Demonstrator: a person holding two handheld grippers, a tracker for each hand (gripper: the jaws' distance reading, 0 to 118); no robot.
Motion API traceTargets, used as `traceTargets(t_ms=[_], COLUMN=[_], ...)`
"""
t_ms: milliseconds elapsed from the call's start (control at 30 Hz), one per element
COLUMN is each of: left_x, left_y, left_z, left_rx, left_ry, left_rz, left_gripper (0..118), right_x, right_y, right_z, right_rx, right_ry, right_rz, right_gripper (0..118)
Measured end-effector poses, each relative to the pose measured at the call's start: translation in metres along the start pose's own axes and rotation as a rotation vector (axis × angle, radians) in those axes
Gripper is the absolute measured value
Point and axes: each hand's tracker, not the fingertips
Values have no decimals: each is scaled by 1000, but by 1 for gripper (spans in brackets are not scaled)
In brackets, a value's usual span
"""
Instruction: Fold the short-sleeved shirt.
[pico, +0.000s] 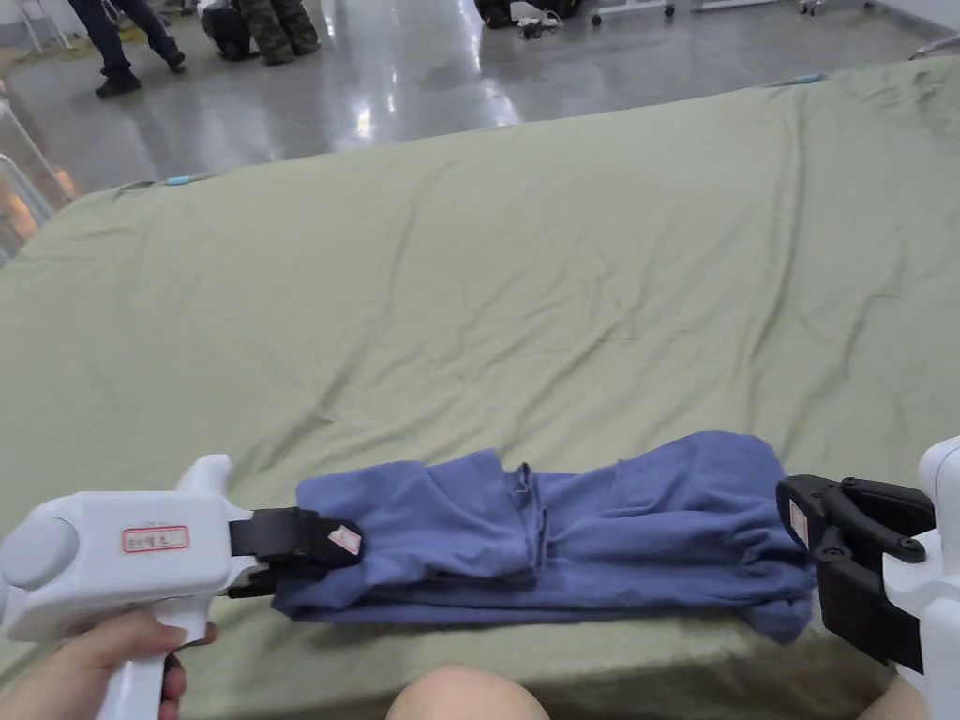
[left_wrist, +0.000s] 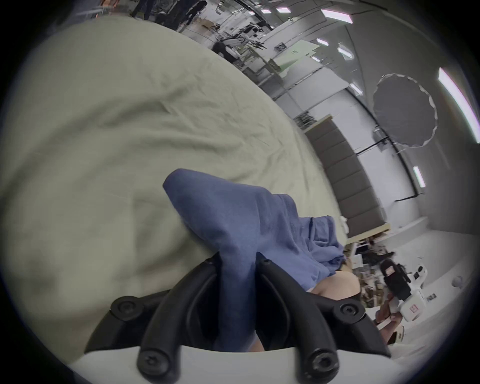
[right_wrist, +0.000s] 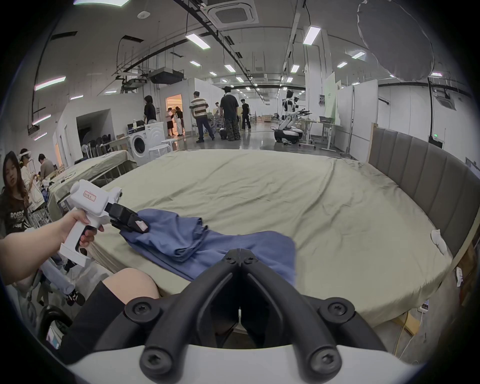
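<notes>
A blue short-sleeved shirt (pico: 562, 534) lies folded into a long narrow strip along the near edge of the green bed sheet (pico: 562, 281). My left gripper (pico: 349, 551) is shut on the strip's left end. In the left gripper view the cloth (left_wrist: 233, 220) runs between my own jaws (left_wrist: 237, 257). My right gripper (pico: 793, 517) sits at the strip's right end, its tips against the cloth. In the right gripper view its jaws (right_wrist: 240, 250) meet tip to tip in front of the shirt (right_wrist: 181, 239), with no cloth seen between them. The left gripper (right_wrist: 140, 226) appears there too.
The bed's near edge runs just below the shirt, with the person's knee (pico: 464, 694) against it. A grey padded headboard (right_wrist: 428, 169) borders the bed's right side, with a small white cloth (right_wrist: 437, 240) beside it. People (pico: 117, 47) stand on the shiny floor beyond.
</notes>
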Motion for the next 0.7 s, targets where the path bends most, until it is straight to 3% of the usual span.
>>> traceTargets(t_ms=[67,300,500,633,667,700], left_x=[22,193,299,326,325,323], left_y=[7,21,4,-19,-24,-27], left_z=[17,6,-79,-156,-174,-185], left_rx=[-17,-63,-162,-313,-341,-354], left_ry=[104,375,292,218,205,203], left_rz=[-20,-392,-552,-601,-572,-539], left_gripper=[17,17,17,17,28,55], right_x=[3,24,52,70,74,77], right_y=[-1,-6,-13,-18,-19,-21], right_z=[5,25,54,73,78,83], right_rx=[16,54,81,101,104,109], right_ry=[10,10,-49,-106,-113,-117], right_rz=[3,-28,-50,-80,-89,-96], right_gripper=[2,2,2,2,2,2])
